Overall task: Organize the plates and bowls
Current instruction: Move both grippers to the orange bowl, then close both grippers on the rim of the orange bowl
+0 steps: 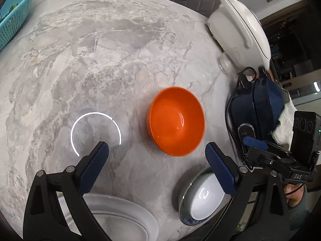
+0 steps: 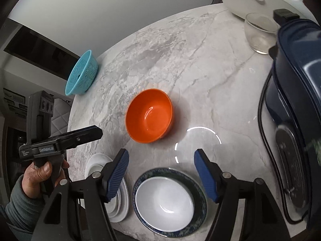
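An orange bowl point(image 1: 176, 120) point(image 2: 149, 115) stands upright on the marble table, empty. A white bowl point(image 2: 164, 202) point(image 1: 206, 198) sits on a dark blue-rimmed plate point(image 2: 200, 192) near the front edge. White plates point(image 2: 122, 204) point(image 1: 124, 219) are stacked to its left. My left gripper point(image 1: 156, 166) is open and empty, above the table just short of the orange bowl. My right gripper point(image 2: 160, 172) is open and empty, above the white bowl. The left gripper also shows in the right wrist view point(image 2: 88, 134).
A turquoise colander point(image 2: 82, 74) point(image 1: 14, 12) stands at the table's far left edge. A white rice cooker point(image 1: 238, 30), a clear glass point(image 2: 259, 33) and a dark blue appliance point(image 2: 297, 100) with a black cord line the right side.
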Demonstrator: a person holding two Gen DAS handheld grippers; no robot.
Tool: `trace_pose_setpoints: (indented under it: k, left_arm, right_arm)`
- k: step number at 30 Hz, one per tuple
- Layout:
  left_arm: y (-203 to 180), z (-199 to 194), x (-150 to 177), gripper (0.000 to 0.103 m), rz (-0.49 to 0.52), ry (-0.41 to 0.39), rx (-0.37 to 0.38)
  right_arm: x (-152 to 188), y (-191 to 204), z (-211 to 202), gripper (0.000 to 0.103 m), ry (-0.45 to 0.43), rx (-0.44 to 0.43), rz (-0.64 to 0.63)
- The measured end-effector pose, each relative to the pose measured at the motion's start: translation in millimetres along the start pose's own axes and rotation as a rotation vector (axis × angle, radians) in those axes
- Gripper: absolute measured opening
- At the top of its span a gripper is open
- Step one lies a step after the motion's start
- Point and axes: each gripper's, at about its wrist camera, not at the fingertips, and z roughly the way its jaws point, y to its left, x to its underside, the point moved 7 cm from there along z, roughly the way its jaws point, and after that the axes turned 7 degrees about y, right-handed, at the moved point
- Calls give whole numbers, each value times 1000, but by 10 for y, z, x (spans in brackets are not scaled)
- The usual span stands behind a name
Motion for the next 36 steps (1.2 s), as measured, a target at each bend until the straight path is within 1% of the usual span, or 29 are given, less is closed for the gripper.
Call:
trace_pose_setpoints:
  k: [1,3,5,6,7,9,11,13,15,17,20,22,23,24,26,27,29,30,31,36]
  left_arm:
    - [40,28,-58,96,3,0,1]
    - [43,124,-136,96,23,19,29]
    - [46,252,-165,96,44,33,10]
    - [46,308,-178,95,58,48,7]
    - [28,374,-179,88,65,57,6]
    - [11,466,-184,81,76,80,0]
    - [-3,571,-185,81,81,95,13]
    - [-6,629,-181,75,83,105,9]
    - [-1,685,-180,73,75,116,18]
    - [9,733,-186,69,72,127,11]
    - [32,808,-222,60,61,134,18]
    - [44,844,-230,45,54,141,20]
    - [53,855,-231,41,50,145,28]
    - [48,870,-230,35,50,149,38]
    - [38,903,-237,32,56,154,32]
    - [33,916,-234,31,54,156,37]
    - [34,937,-230,30,49,159,38]
    - [33,945,-229,24,47,161,38]
    - [27,953,-230,22,45,162,41]
    - [-3,941,-240,19,40,158,20]
  right_arm:
    - [-105,9,46,70,5,-17,-2]
    - [-276,11,166,70,21,-64,-10]
    - [-392,-8,302,69,52,-88,6]
    - [-451,-43,375,66,68,-104,21]
    - [-474,-82,434,64,82,-118,39]
    - [-532,-164,589,58,115,-137,79]
    - [-557,-238,710,54,137,-176,129]
    - [-561,-272,789,51,144,-191,149]
    - [-569,-278,860,48,155,-200,151]
    - [-566,-284,914,47,167,-209,158]
    - [-579,-287,954,46,171,-212,163]
    - [-577,-306,969,43,173,-214,166]
    - [-574,-313,978,41,176,-214,168]
    - [-560,-333,977,38,181,-213,167]
    - [-557,-352,991,33,186,-206,165]
    - [-557,-359,997,28,189,-204,166]
    - [-559,-368,1012,21,191,-197,165]
    - [-569,-360,1021,17,189,-201,164]
    - [-574,-344,1028,17,188,-204,159]
    - [-590,-328,1021,15,180,-178,150]
